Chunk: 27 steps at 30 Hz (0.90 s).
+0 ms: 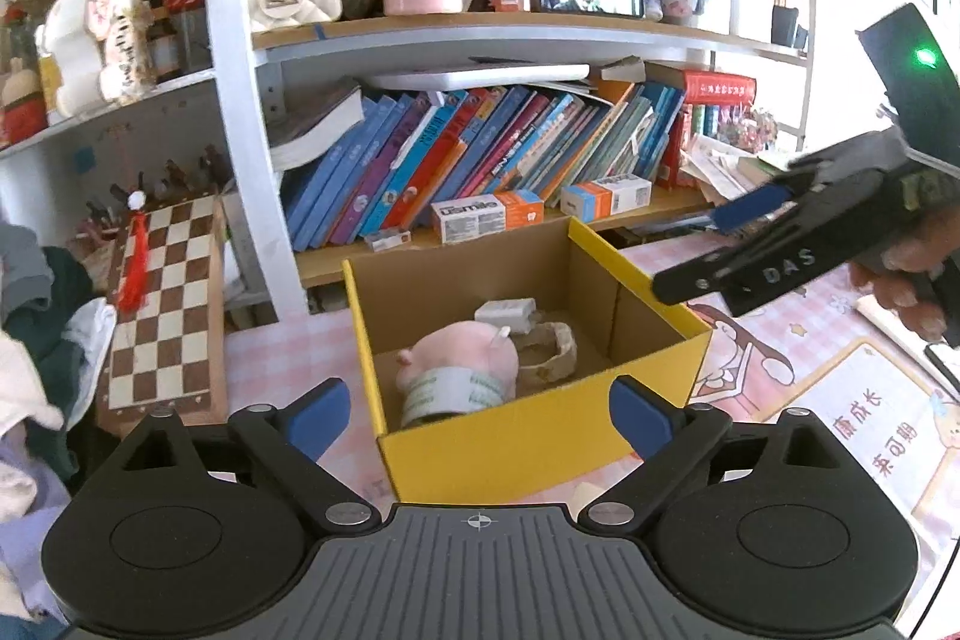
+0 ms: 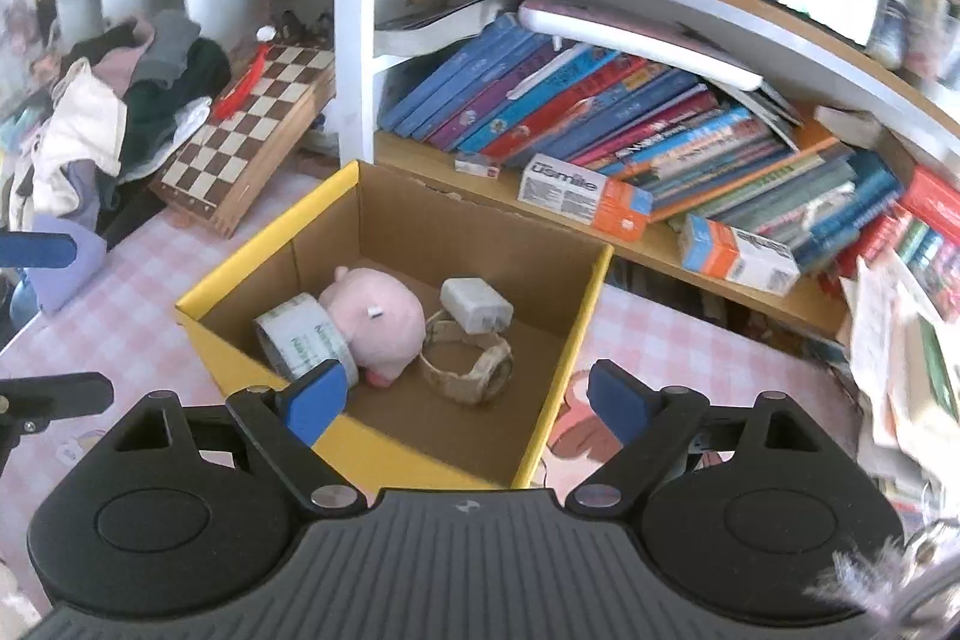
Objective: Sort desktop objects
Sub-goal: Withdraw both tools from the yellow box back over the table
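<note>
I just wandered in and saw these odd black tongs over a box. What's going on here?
A person is tidying a desk with a two-finger gripper in each hand. Both the left gripper and the right gripper are open, empty and above the yellow box. Inside it lie a pink plush toy, a roll of tape, a white charger and a watch.

The left gripper (image 1: 480, 415) points forward and slightly down, its jaws spread wide with nothing between the blue pads (image 1: 318, 415). The right gripper (image 2: 468, 400) is likewise wide apart and empty, tilted downward. In the left wrist view the right gripper (image 1: 708, 244) reaches in from the right, higher up and farther off, angled leftward, with a hand (image 1: 912, 274) wrapped around its handle.
</note>
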Tool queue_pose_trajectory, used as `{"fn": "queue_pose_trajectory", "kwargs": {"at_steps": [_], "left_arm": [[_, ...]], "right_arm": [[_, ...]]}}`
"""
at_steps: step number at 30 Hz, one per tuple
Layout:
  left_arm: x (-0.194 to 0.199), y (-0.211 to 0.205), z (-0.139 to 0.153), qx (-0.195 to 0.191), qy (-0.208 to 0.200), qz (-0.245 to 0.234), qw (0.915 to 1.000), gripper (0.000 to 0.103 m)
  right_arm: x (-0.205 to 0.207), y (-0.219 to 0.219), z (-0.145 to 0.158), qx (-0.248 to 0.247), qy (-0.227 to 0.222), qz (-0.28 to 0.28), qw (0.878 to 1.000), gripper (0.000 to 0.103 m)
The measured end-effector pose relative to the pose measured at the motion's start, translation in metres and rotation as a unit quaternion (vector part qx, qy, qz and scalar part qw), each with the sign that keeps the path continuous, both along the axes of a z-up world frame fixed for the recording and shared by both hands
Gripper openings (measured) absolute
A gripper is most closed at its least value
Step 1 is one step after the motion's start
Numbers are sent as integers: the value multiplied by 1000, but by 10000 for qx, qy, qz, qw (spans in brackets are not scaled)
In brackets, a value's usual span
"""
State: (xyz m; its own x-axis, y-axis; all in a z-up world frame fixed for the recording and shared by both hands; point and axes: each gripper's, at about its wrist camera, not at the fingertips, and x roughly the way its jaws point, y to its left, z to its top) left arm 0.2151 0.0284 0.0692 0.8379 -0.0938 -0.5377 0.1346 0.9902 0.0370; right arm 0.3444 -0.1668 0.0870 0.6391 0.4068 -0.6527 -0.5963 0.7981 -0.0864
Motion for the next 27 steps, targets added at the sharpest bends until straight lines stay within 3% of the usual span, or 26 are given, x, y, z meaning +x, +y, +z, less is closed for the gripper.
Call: {"fn": "queue_pose_trajectory", "kwargs": {"at_steps": [12, 18, 27], "left_arm": [[-60, 2, -10, 158, -85, 105, 9998, 96], [-82, 1, -24, 169, 2, 175, 9997, 96], [-103, 0, -41, 175, 207, 221, 9994, 96]], "right_arm": [[-102, -20, -22, 77, -441, -272, 9986, 89], [-140, -29, -42, 72, -428, -499, 9978, 89], [-177, -45, -73, 54, -58, -881, 9961, 89]]}}
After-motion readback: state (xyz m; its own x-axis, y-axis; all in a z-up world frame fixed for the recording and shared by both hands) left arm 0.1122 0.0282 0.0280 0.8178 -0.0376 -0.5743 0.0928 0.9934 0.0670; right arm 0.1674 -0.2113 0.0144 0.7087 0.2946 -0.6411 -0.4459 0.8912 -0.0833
